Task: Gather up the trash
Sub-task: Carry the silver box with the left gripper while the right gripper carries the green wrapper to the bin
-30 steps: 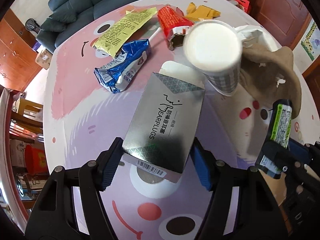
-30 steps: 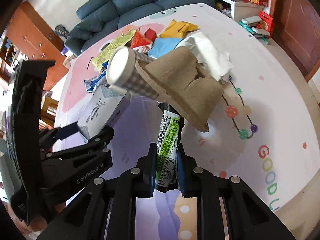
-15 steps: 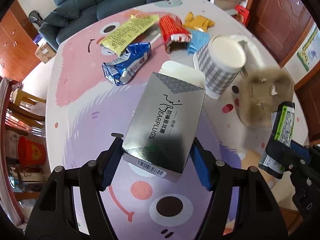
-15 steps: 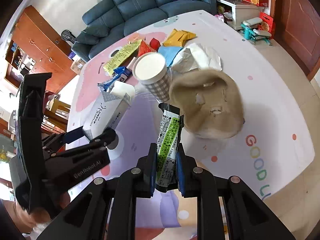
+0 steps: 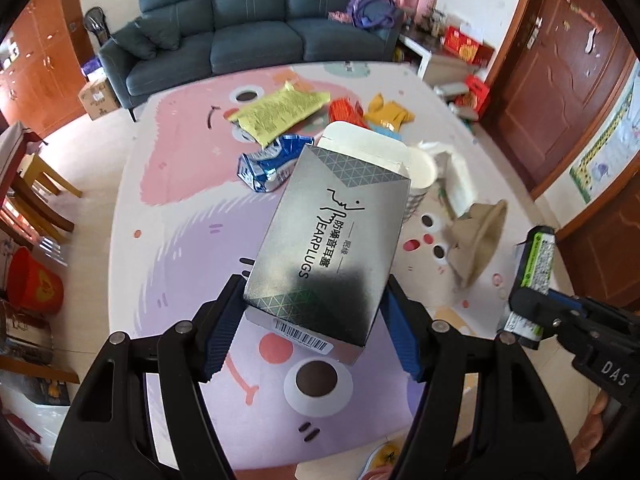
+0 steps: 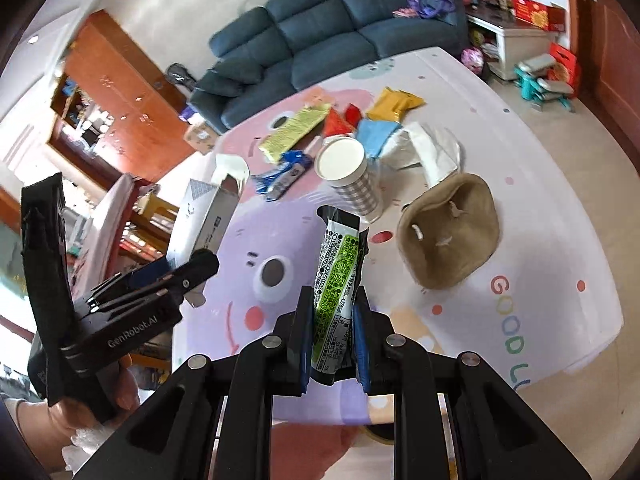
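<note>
Both jaws are clamped on trash: the left gripper (image 5: pixel 312 320) pinches the silver earplug box (image 5: pixel 332 236) across its lower end, top flap hanging open, and the right gripper (image 6: pixel 332 332) squeezes a green-and-black wrapper (image 6: pixel 338 280) narrowly between its pads. Compared with 1 second ago, both tools now sit much higher and farther back from the play mat (image 5: pixel 180 248); the sofa (image 5: pixel 256 20) and most of the room have come into view, and the litter looks smaller below. The checked paper cup (image 6: pixel 352 176) and the brown pulp tray (image 6: pixel 452 232), which loomed right at the fingertips before, now rest on the mat, well apart from either gripper. That suggests the 2 held pieces are being carried off to wherever trash goes, though no bin or bag shows in either view. Plenty is left to gather: the yellow wrapper (image 5: pixel 280 108), blue foil bag (image 5: pixel 268 164), red packet (image 5: pixel 344 108), orange packet (image 6: pixel 396 104), a blue sheet (image 6: pixel 376 132) and crumpled white paper (image 6: pixel 432 148) lie clustered around the cup.
</note>
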A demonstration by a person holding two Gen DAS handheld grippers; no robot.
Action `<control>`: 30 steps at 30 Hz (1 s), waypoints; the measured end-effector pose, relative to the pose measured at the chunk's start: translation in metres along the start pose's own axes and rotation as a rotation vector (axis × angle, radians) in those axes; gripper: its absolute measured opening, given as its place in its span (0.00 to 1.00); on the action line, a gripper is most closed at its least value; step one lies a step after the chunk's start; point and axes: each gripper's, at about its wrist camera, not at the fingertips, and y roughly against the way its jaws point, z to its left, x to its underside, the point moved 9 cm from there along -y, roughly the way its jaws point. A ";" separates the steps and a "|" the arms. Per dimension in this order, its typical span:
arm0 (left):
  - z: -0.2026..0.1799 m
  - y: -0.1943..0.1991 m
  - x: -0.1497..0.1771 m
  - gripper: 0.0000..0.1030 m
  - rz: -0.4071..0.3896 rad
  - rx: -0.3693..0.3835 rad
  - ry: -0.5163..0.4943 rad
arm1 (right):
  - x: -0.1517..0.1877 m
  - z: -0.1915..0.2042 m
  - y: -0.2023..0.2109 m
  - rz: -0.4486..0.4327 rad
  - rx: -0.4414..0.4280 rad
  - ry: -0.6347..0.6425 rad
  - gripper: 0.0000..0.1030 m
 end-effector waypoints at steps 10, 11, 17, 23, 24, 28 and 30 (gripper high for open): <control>-0.035 0.094 0.060 0.62 -0.147 -0.023 0.097 | 0.043 0.003 0.063 -0.020 -0.084 0.110 0.17; -0.041 0.101 0.071 0.62 -0.149 -0.029 0.117 | 0.047 0.002 0.069 -0.024 -0.094 0.119 0.17; -0.081 0.131 0.129 0.62 -0.147 -0.043 0.184 | 0.082 -0.004 0.109 -0.012 -0.167 0.186 0.17; -0.114 0.148 0.185 0.62 -0.091 -0.103 0.150 | 0.127 -0.016 0.121 0.036 -0.195 0.201 0.17; -0.117 0.148 0.191 0.62 -0.080 -0.105 0.149 | 0.136 -0.020 0.120 0.053 -0.201 0.188 0.17; -0.125 0.149 0.225 0.62 -0.022 -0.115 0.144 | 0.160 -0.033 0.113 0.100 -0.203 0.154 0.17; -0.128 0.145 0.240 0.62 0.007 -0.119 0.137 | 0.171 -0.040 0.107 0.122 -0.203 0.136 0.17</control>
